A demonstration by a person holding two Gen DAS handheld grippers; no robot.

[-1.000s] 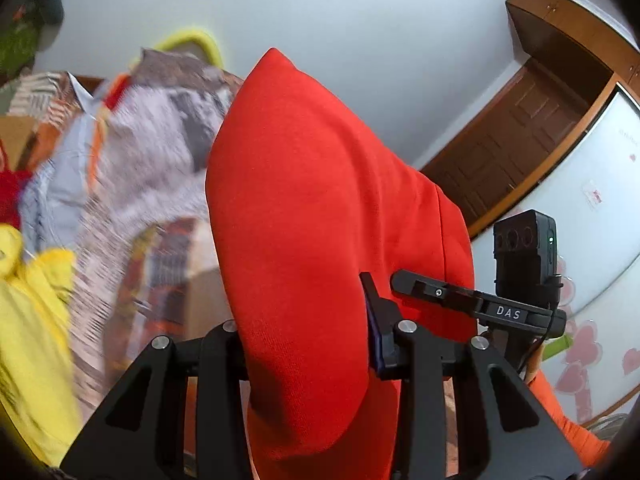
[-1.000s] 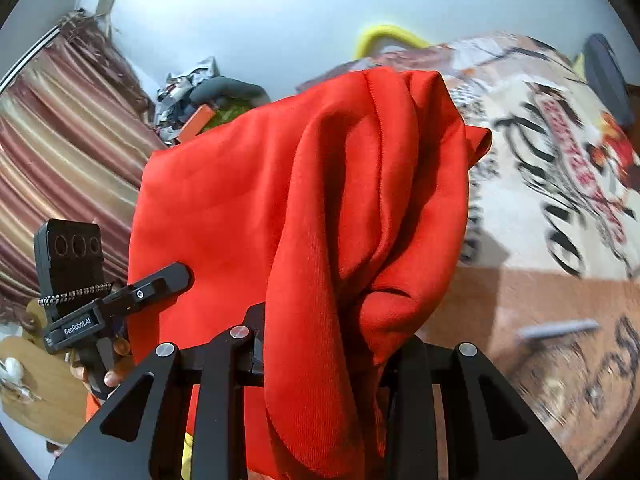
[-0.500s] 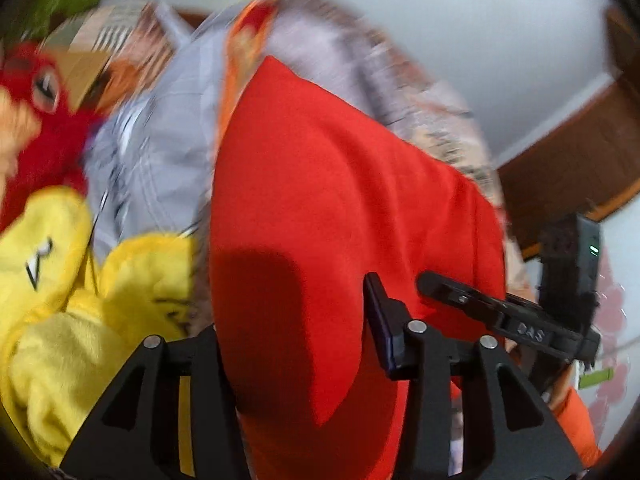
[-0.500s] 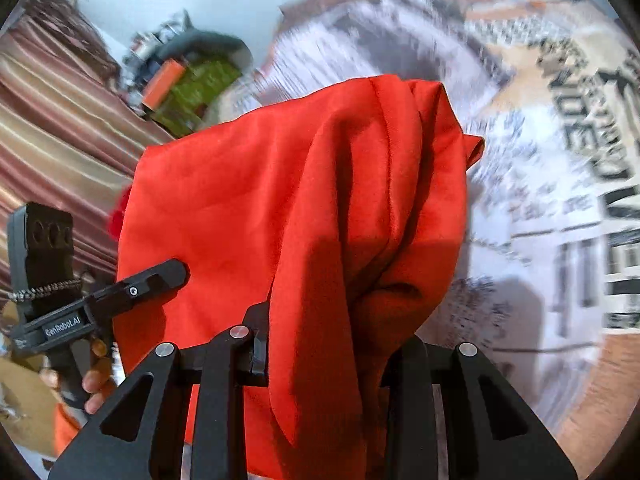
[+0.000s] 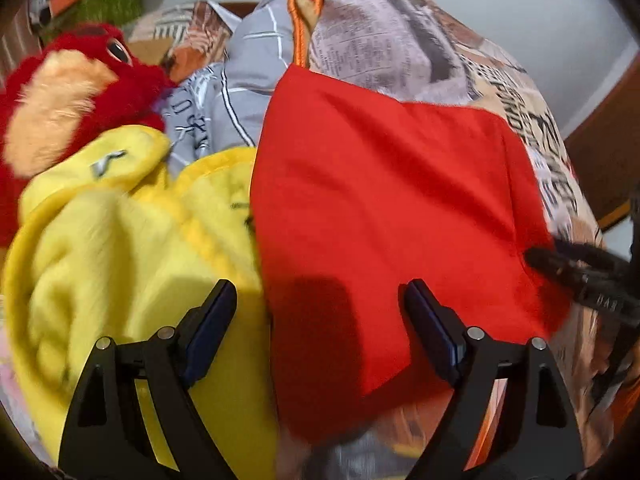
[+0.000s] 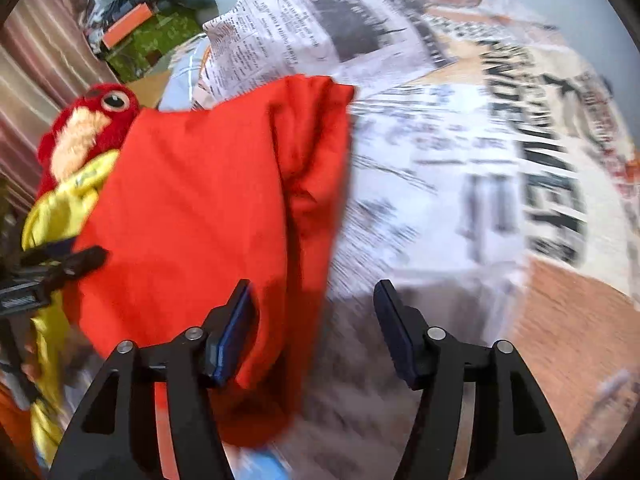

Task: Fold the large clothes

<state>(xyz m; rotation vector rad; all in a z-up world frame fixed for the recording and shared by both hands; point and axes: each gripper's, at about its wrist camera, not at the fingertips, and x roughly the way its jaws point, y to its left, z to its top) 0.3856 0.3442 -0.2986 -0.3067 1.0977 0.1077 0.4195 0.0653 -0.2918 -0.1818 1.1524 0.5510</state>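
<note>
Now both grippers release: left gripper and right gripper jaws are opening, gripping nothing; red garment should settle flat on bed before withdrawal

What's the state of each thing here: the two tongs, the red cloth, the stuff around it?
Left tongs: jaws opening, not gripping.
Right tongs: jaws opening, cloth edge between them, unpinched.
Red cloth: folded, lying on the bed.
Yellow garment: crumpled.
Red plush toy: lying beside it.
Printed bedsheet: spread out.
</note>
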